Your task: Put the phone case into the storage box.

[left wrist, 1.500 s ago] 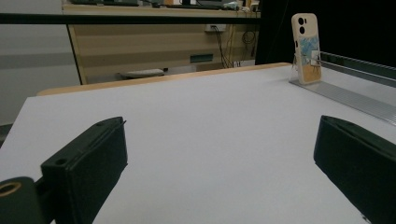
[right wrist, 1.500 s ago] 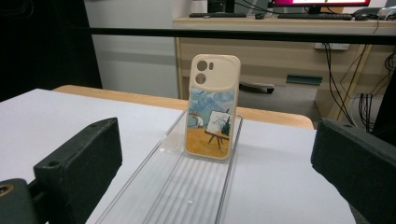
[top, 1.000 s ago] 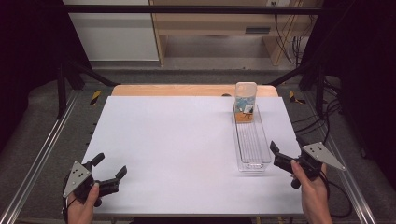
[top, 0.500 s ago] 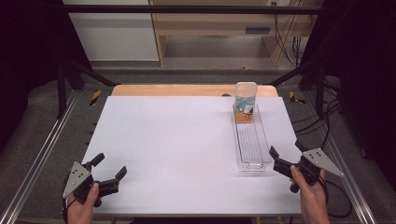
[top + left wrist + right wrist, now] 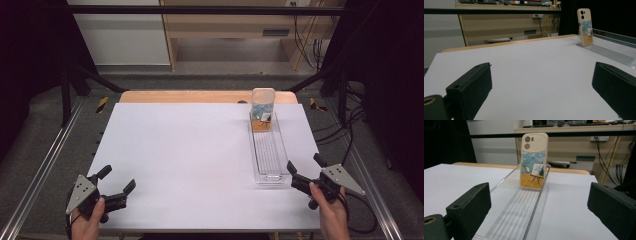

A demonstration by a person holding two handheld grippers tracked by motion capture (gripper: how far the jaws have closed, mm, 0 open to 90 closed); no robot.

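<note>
A cream phone case with a painted field scene stands upright at the far end of a clear ribbed plastic tray. The tray lies lengthwise on the right side of the white table. My right gripper is open at the tray's near end, its jaws pointing along the tray toward the case. At the table's near left corner my left gripper rests open with nothing between its jaws.
A wooden strip borders the table's far edge. Metal rails run along both sides. Behind stand a wooden bench, a white cabinet and cables.
The right gripper has drawn slightly back toward the near edge. The left gripper, the tray and the case have stayed put.
</note>
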